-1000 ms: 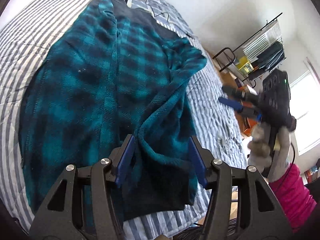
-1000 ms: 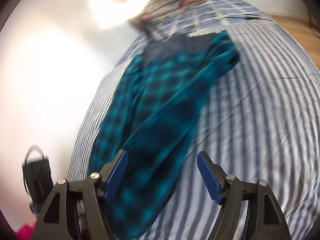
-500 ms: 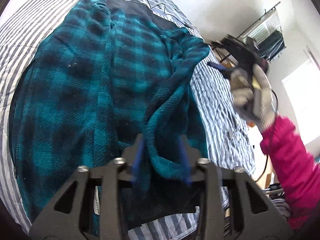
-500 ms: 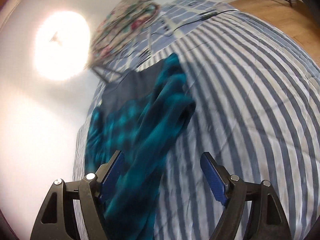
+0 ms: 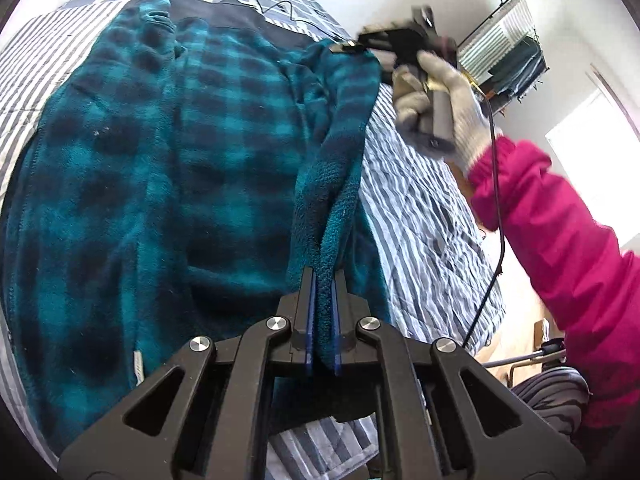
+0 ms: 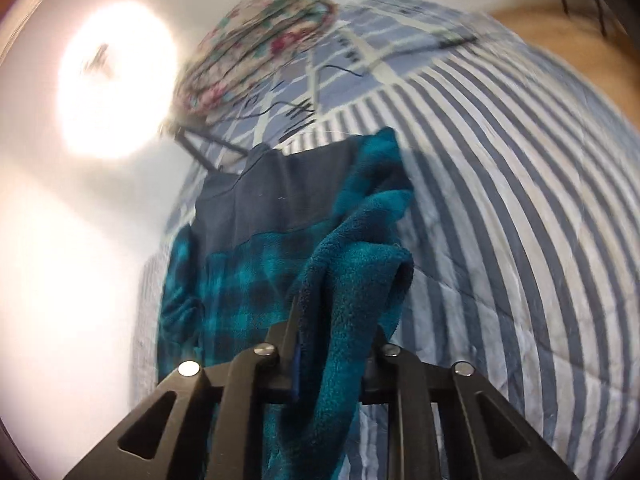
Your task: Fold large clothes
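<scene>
a second ago both claws stood wide open over the teal plaid fleece garment (image 5: 168, 168), the right one off to the side above the striped bedcover (image 6: 520, 208). now the left claw (image 5: 322, 312) is clamped on a raised fold of the fleece, its blue pads (image 5: 308, 320) pressed close with only the cloth between them. the right claw (image 6: 332, 344) has travelled across to the garment's far edge, and its jaws are closing on a thick bunch of fleece that fills the gap between them. in the left wrist view that claw (image 5: 352, 46) shows at the top of the same lifted ridge of cloth, held by a gloved hand (image 5: 436, 100) with a pink sleeve (image 5: 560, 240) behind it. the ridge now runs taut between the two claws, where earlier it lay slack and rumpled.

the garment lies spread on the bed, its dark navy band (image 6: 272, 196) at the far end near a floral bundle (image 6: 260, 48). the right wrist view is smeared by motion, so the right claw's blue pads are mostly buried in cloth; it seems the fleece is pinched, though the contact itself is hard to make out. the garment's near hem is cut off behind the left claw's frame. a bright glare (image 6: 112, 80) washes out the wall. a black rack (image 5: 504, 40) by the window holds hanging cloth in dark and striped tones, too small to name.
</scene>
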Motion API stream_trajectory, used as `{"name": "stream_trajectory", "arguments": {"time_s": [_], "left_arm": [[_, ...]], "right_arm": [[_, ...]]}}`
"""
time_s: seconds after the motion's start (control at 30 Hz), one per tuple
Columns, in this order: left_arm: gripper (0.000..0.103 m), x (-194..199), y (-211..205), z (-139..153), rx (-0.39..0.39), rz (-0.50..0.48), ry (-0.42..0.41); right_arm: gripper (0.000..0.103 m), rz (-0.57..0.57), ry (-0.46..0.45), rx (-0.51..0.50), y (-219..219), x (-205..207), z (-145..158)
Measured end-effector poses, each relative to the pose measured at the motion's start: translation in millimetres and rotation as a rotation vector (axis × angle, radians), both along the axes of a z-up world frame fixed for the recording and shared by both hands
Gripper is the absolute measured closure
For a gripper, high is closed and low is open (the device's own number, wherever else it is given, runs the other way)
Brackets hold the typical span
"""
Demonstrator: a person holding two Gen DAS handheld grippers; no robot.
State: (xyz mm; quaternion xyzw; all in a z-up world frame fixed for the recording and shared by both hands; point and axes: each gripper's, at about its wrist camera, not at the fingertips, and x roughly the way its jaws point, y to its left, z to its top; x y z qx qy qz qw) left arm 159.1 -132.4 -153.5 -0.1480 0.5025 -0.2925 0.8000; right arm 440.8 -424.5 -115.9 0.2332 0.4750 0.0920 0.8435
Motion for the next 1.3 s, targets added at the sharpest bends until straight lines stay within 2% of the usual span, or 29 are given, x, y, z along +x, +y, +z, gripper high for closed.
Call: {"name": "stream_trajectory", "arguments": {"time_s": [0.2,0.33,0.53,0.67,0.7,0.73,0.8,0.87,0.93,1.0,1.03,1.07,1.17,1.3], "left_arm": [[0.099,-5,4,-1,-0.007,0.003,0.003],[0.099,-5,4,-8,-0.002,0.008,0.020],[0.099,-8,6,-15,0.005,0.010,0.041],[0.099,-7,9,-19,0.007,0.023,0.057],[0.099,-6,10,-20,0.007,0.026,0.058],[0.099,-4,8,-20,0.008,0.027,0.059],[0.099,-4,9,-21,0.009,0.027,0.063],[0.099,-5,9,-20,0.009,0.027,0.063],[0.099,-6,9,-19,0.011,0.023,0.062],[0.099,-7,8,-16,0.019,0.022,0.053],[0.099,-10,9,-16,0.022,0.020,0.048],[0.099,-10,7,-14,0.028,0.018,0.042],[0.099,-13,6,-12,0.045,0.018,0.033],[0.099,-17,6,-7,0.052,0.023,0.038]], "right_arm": [[0.092,0.143,-0.029,-0.300,79,17,29],[0.093,0.254,-0.041,-0.436,141,32,27],[0.093,0.396,-0.016,-0.562,221,48,-8],[0.093,0.438,0.012,-0.634,248,53,-42],[0.090,0.438,0.014,-0.638,249,54,-48],[0.082,0.438,0.012,-0.627,248,54,-49],[0.071,0.454,0.008,-0.561,242,52,-41],[0.065,0.460,-0.014,-0.462,228,46,-22],[0.053,0.425,-0.065,-0.324,199,33,3],[0.055,0.356,-0.082,-0.236,168,21,18],[0.065,0.326,-0.079,-0.216,155,15,22],[0.069,0.305,-0.068,-0.210,142,6,24],[0.069,0.306,-0.056,-0.274,126,-23,21],[0.070,0.283,-0.064,-0.356,128,-36,10]]}}
